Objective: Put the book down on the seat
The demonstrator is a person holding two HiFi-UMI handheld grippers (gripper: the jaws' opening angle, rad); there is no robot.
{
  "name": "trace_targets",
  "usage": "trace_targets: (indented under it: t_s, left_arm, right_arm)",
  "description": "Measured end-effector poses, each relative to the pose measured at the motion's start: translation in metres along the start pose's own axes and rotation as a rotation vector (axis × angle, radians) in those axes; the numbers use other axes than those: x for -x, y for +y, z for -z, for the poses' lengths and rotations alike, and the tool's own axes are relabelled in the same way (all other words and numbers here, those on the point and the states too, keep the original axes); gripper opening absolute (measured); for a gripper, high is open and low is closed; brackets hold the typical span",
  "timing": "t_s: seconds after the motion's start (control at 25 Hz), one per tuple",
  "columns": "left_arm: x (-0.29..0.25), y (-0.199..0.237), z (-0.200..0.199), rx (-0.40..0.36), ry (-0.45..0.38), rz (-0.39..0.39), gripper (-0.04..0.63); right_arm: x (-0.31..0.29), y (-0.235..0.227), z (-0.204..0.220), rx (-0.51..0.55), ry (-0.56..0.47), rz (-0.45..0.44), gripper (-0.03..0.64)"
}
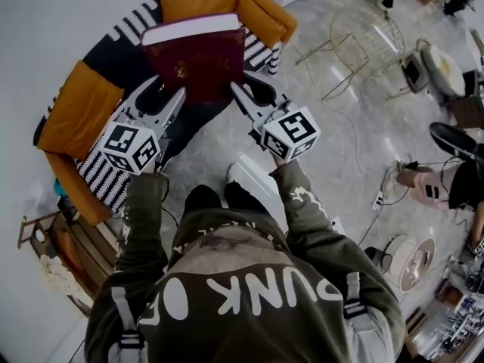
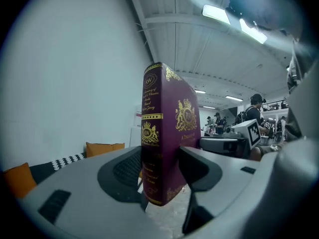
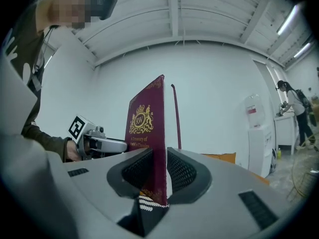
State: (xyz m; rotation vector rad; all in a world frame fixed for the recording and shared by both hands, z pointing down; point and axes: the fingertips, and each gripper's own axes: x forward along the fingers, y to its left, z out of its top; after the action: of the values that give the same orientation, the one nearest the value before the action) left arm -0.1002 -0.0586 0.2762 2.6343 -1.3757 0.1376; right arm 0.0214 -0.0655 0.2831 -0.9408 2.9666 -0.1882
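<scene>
The book (image 1: pixel 198 55) is covering part of the seat (image 1: pixel 121 55) beneath it; its spine print (image 2: pixel 149 96) is blurring past reading; the left gripper (image 1: pixel 175 97) and right gripper (image 1: pixel 238 91) are hiding its near corners.

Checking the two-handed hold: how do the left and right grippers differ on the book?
The left gripper grips the book's spine-side near corner; the right gripper grips the other near corner. The left gripper's view faces the gilt-lettered spine; the right gripper's view sees the cover almost edge-on. Both are shut on the book.
</scene>
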Motion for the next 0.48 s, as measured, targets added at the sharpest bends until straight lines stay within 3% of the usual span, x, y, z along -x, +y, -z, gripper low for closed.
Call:
trace_targets:
  t_s: [0.24,0.48]
  left_arm:
    - [-0.062,0.038,0.005,0.017,0.033,-0.011,0.216]
    - [-0.126,0.098,0.037,0.059,0.078,-0.005,0.218]
  right_arm:
    - [-0.039,-0.062,0.010,-0.015,0.024,-0.011,0.098]
    - [-0.094,-0.124,0.053,-0.060,0.092,-0.007,0.098]
